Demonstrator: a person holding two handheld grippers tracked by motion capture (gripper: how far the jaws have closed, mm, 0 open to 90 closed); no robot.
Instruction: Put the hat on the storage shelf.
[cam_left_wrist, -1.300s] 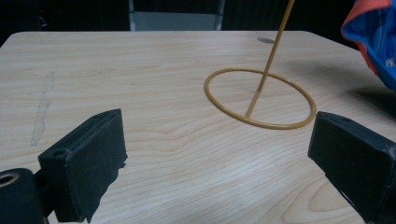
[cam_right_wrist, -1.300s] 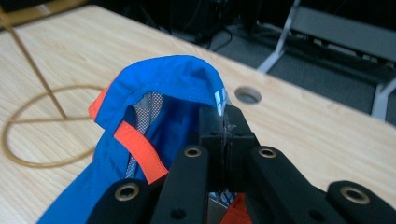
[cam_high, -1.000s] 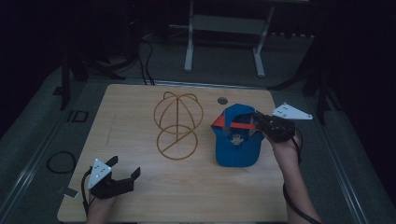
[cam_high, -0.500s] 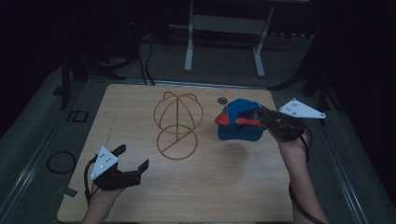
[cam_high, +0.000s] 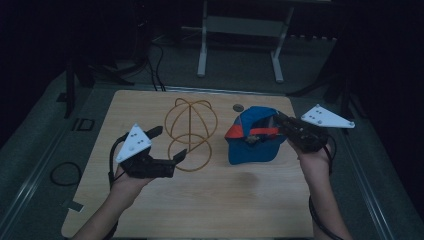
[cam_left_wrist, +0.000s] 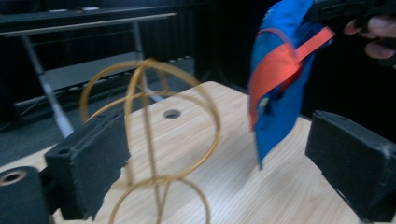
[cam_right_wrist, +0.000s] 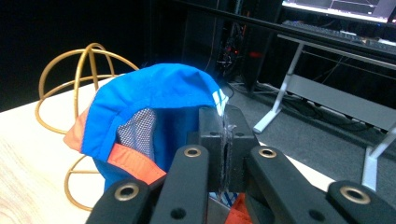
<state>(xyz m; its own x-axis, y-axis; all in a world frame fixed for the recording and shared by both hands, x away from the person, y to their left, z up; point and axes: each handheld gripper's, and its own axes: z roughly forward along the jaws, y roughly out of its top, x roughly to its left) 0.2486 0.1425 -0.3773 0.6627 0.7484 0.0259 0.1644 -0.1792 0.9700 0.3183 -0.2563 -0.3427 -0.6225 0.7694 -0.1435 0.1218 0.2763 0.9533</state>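
Observation:
A blue cap (cam_high: 252, 142) with an orange strap hangs just above the wooden table (cam_high: 220, 200), right of centre. My right gripper (cam_high: 276, 121) is shut on its rim; in the right gripper view the jaws (cam_right_wrist: 225, 140) pinch a thin edge of the cap (cam_right_wrist: 154, 102). A gold wire stand (cam_high: 190, 131) of looped rings stands upright at the table's middle. My left gripper (cam_high: 167, 144) is open, raised just left of the stand. In the left gripper view its pads (cam_left_wrist: 88, 163) frame the stand (cam_left_wrist: 149, 135), with the cap (cam_left_wrist: 280, 79) farther off.
A small round hole (cam_high: 238, 107) sits in the table behind the cap. A white metal frame (cam_high: 240, 30) stands on the floor beyond the far edge. A cable loop (cam_high: 62, 172) lies on the floor to the left. The surroundings are dark.
My left gripper has risen and moved right toward the wire stand. My right gripper has lifted the cap off the table and tilted it upright.

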